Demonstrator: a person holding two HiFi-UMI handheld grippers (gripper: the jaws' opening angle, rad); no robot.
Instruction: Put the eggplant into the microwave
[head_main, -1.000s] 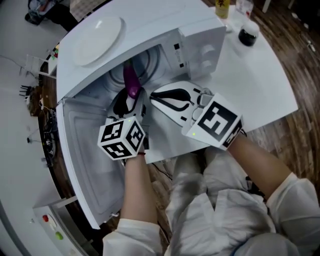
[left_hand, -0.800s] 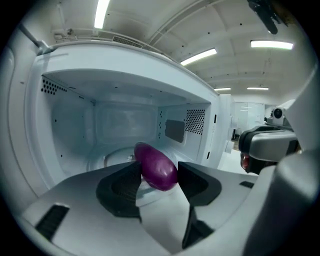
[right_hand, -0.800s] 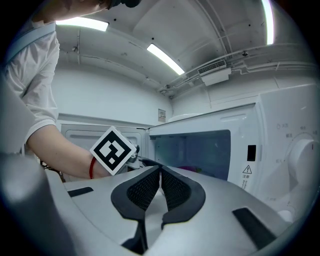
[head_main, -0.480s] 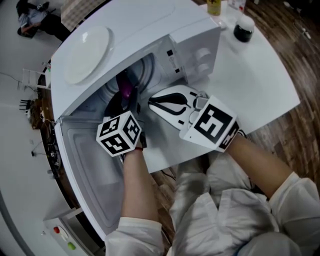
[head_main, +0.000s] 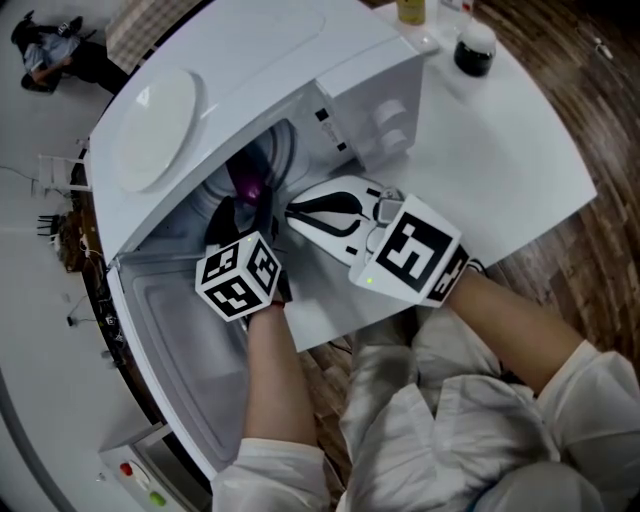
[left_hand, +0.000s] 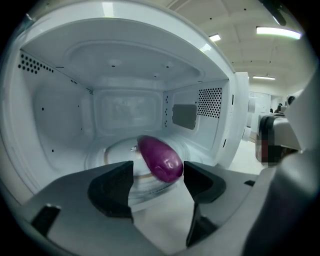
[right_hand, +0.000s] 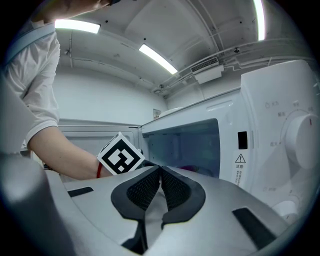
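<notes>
White desk (head_main: 510, 140) carries the microwave (head_main: 300, 60), door wide open. Left tongs (left_hand: 158, 184) reach into it, jaws opening around the purple eggplant (left_hand: 160, 157), which lies on the glass turntable (left_hand: 112, 155). Right tongs (right_hand: 160, 182) are closed, empty, just outside.
</notes>
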